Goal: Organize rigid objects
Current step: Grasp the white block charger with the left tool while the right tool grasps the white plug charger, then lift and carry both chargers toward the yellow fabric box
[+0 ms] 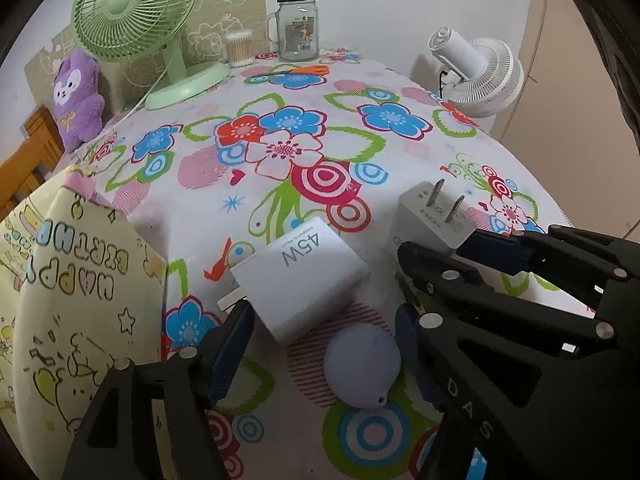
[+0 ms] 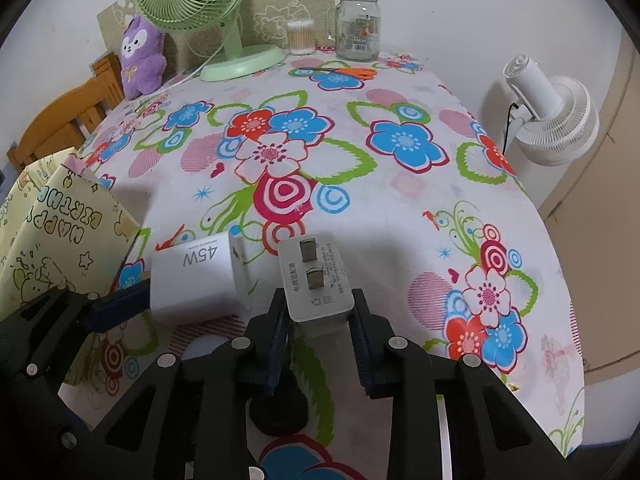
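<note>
A white 45W charger block [image 1: 300,276] lies on the flowered tablecloth [image 1: 280,120] near the front, with a lavender round object [image 1: 360,368] just beside it. My left gripper [image 1: 322,314] stands open around both; its left blue pad [image 1: 228,352] is near the charger's corner. In the right wrist view the same charger [image 2: 196,280] sits left of a grey-white plug adapter [image 2: 316,280], prongs up. My right gripper [image 2: 319,304] is shut on that adapter, one pad on each side. From the left wrist view, the adapter [image 1: 432,216] and right gripper [image 1: 436,246] show at right.
A yellow "Happy Birthday" gift bag [image 1: 72,280] stands at the left edge. At the back are a green fan [image 1: 136,12], a cotton-swab tub [image 1: 240,48], a glass jar [image 1: 298,24] and orange scissors [image 1: 304,70]. A white fan [image 1: 480,76] stands beyond the right edge. A black round object [image 2: 280,408] lies under the right gripper.
</note>
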{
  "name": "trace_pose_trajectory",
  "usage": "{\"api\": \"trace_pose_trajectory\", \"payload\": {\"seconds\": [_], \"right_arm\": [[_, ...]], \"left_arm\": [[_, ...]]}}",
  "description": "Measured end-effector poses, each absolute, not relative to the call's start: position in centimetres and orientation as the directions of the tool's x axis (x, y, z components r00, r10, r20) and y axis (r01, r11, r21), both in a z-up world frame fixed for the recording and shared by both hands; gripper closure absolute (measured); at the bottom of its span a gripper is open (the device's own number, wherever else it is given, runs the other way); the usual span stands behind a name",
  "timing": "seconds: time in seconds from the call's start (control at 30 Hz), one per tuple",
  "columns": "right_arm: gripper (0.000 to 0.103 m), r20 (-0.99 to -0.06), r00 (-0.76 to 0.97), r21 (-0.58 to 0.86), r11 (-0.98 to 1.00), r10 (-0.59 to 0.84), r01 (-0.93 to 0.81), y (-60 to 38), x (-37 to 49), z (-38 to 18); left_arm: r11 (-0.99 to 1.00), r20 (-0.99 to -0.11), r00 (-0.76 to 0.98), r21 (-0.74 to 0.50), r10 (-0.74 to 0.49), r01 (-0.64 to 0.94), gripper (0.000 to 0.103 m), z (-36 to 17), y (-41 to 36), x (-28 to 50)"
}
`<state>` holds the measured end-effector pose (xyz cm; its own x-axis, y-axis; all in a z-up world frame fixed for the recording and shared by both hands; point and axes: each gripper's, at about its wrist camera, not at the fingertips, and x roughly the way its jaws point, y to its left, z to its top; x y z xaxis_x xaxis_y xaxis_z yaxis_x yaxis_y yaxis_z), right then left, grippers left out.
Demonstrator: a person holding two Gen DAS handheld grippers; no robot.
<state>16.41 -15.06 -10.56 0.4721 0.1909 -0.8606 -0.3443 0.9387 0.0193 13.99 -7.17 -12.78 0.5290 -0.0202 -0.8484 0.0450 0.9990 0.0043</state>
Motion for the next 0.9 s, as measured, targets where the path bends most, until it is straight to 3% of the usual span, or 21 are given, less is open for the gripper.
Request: {"api": "trace_pose_trajectory", "payload": {"seconds": [0.6, 0.7, 0.77, 0.9], "right_arm": [[0.071, -0.848, 0.513, -0.016, 0.961, 0.133, -0.276, -16.9, 18.0, -10.2], [0.071, -0.848, 0.512, -0.011, 0.963, 0.134, -0.27, -17.0, 18.2, -10.3], [0.071, -0.846, 0.516, -0.013, 0.964, 0.132, -0.267, -17.0, 18.3, -10.2], [0.071, -0.846, 0.517, -0.018, 0.963, 0.129, -0.269, -16.9, 18.3, -10.2]], "left_arm": [[0.998, -0.833, 0.552, 0.056, 0.023, 0.043, 0.023, -13.3, -8.1, 16.8], [0.997, -0.828, 0.561, 0.061, 0.027, 0.043, 0.03, -13.3, -8.1, 17.0], [0.996, -0.822, 0.568, 0.083, 0.048, 0.036, 0.044, -13.2, -8.1, 17.1], [0.996, -0.824, 0.566, 0.072, 0.033, 0.047, 0.045, -13.2, -8.1, 17.0]]}}
